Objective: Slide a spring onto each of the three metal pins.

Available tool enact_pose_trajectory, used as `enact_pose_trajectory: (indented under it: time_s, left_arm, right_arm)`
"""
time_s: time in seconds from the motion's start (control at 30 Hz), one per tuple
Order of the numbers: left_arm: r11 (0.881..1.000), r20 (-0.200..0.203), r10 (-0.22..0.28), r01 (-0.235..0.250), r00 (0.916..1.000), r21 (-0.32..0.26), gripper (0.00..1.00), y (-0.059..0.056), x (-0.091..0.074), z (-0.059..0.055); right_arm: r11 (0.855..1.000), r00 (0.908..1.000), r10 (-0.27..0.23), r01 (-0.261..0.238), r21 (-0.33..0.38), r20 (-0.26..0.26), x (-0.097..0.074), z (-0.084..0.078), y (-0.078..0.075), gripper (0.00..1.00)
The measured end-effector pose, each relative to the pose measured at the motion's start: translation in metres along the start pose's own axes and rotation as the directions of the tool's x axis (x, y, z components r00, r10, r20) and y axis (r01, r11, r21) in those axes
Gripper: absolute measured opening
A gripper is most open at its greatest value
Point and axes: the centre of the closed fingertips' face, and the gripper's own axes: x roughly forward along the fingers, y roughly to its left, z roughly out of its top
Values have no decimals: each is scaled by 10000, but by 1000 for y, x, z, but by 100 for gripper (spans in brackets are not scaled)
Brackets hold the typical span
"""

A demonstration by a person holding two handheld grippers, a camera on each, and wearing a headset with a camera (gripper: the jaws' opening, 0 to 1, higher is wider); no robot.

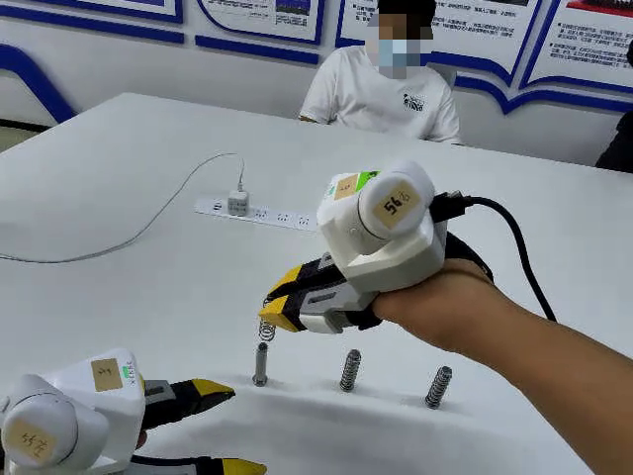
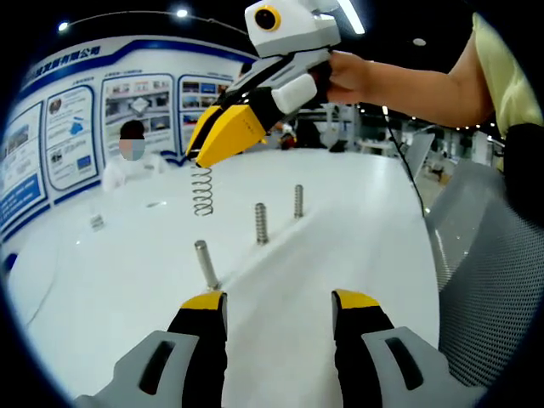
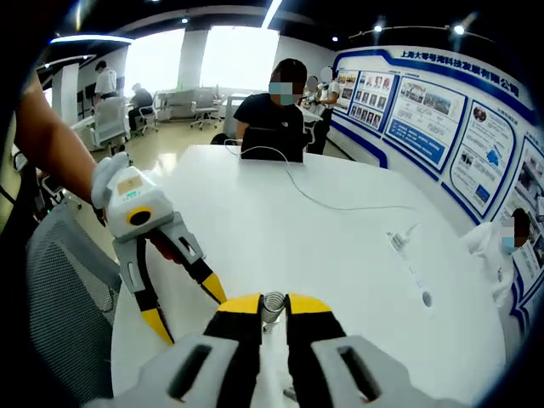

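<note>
Three metal pins stand in a row on the white table [image 1: 148,218]. The left pin [image 1: 260,364] [image 2: 205,263] is bare. A spring sits on the middle pin [image 1: 350,370] [image 2: 261,223] and another on the right pin [image 1: 438,386] [image 2: 298,201]. My right gripper [image 1: 265,315] [image 3: 273,303] is shut on a third spring [image 1: 267,330] [image 2: 202,190] [image 3: 273,306], which hangs just above the bare pin. My left gripper [image 1: 229,427] [image 2: 278,299] stands open near the table's front edge, nothing between its fingers.
A white power strip [image 1: 255,211] with a plugged charger and cable lies at mid-table. A person in a white shirt [image 1: 381,89] sits at the far side. A grey mesh chair [image 2: 484,280] stands beside the table.
</note>
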Motion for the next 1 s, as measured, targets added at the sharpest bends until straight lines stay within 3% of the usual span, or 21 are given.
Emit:
enact_pose_trajectory:
  time_s: [0.37,1.0]
  left_arm:
    - [9999,-45,54,-55,10000,-144,53,2,-1,-3]
    - [9997,-114,65,-68,9999,-229,52,5,-1,-9]
  right_arm:
    - [9995,9992,163,-154,260,-376,18,-14,-4,12]
    - [9981,9974,291,-254,566,-663,32,-29,-6,12]
